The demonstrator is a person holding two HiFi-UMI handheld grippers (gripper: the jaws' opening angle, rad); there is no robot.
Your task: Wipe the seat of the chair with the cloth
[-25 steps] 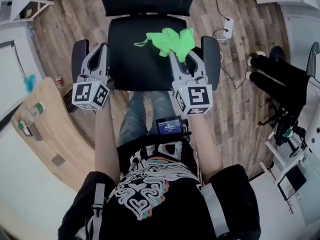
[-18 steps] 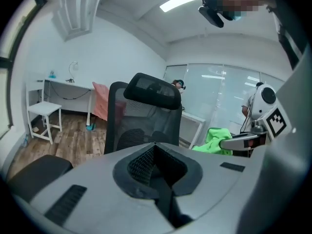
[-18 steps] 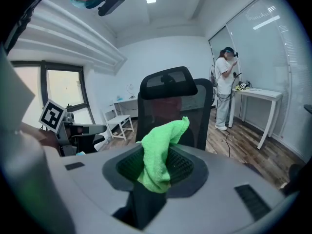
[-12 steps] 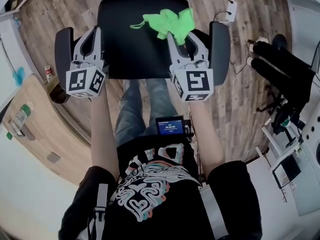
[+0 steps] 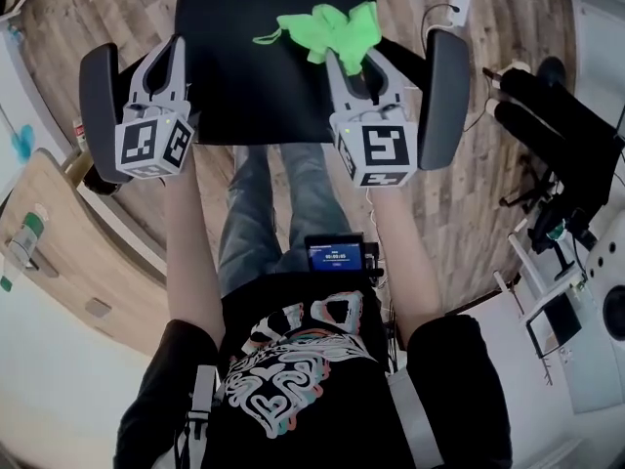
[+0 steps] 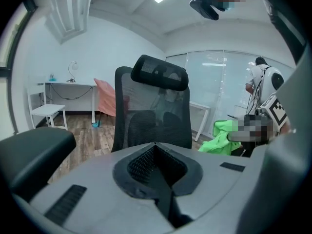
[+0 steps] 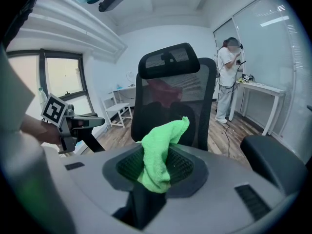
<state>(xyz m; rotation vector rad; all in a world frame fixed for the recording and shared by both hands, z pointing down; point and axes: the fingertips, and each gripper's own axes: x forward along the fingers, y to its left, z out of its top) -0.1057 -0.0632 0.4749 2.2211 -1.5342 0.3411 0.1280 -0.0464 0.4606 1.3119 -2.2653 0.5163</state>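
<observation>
From the head view, my right gripper (image 5: 354,62) reaches over the front right part of the seat (image 5: 244,66), and the green cloth (image 5: 332,29) bunches out past its tips toward the back right of the seat. I hold it by one end so the loose bulk leads and can be dragged flat across the black cushion. My left gripper (image 5: 168,57) is over the left edge of the seat, just beside the left armrest (image 5: 98,106). There it is out of the cloth's path, and I judge it ready to steady the chair if it swivels. From this height I cannot tell whether the cloth is pressing on the seat or hanging just above it. In the left gripper view the two jaws meet with nothing between them, so that gripper is closed and empty. Past them stands the mesh backrest (image 6: 151,116) at the rear of the seat, and the green cloth shows off toward the seat's right side. In the right gripper view the jaws are clamped on a fold of the cloth. The fold is pinched low in the textured hollow between them, and the rest stands up in a soft peak in front of the backrest. That grip looks firm enough to wipe with. The wiping itself seems barely begun, since most of the seat lies to the left of the cloth.
</observation>
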